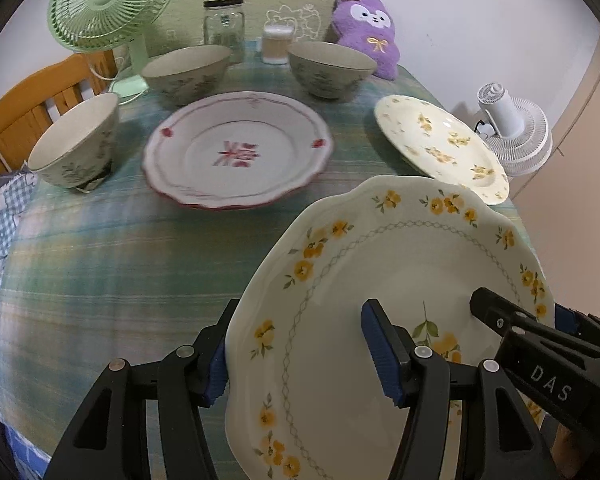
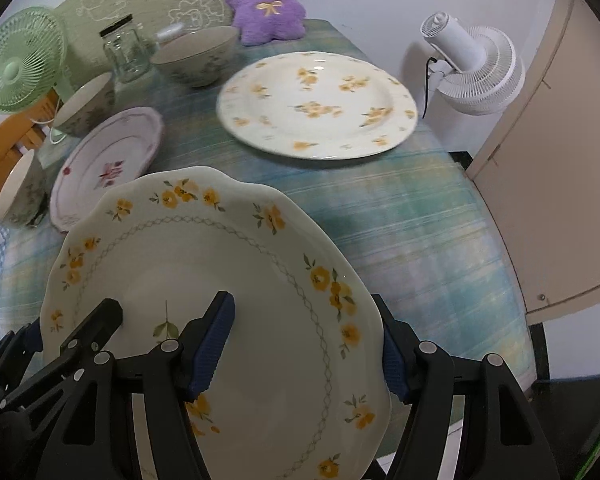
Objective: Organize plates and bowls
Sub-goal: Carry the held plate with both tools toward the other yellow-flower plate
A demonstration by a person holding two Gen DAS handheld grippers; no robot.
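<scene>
Both the left gripper (image 1: 304,356) and right gripper (image 2: 310,346) have fingers clamped on one scalloped yellow-flowered plate (image 1: 380,280) above the tabletop (image 1: 120,260); two plates and three bowls sit unstacked, so sorting looks barely begun.

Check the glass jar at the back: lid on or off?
On. The glass jar stands upright with a dark lid across its mouth, seen in both wrist views. Whether it is screwed tight cannot be told.
</scene>
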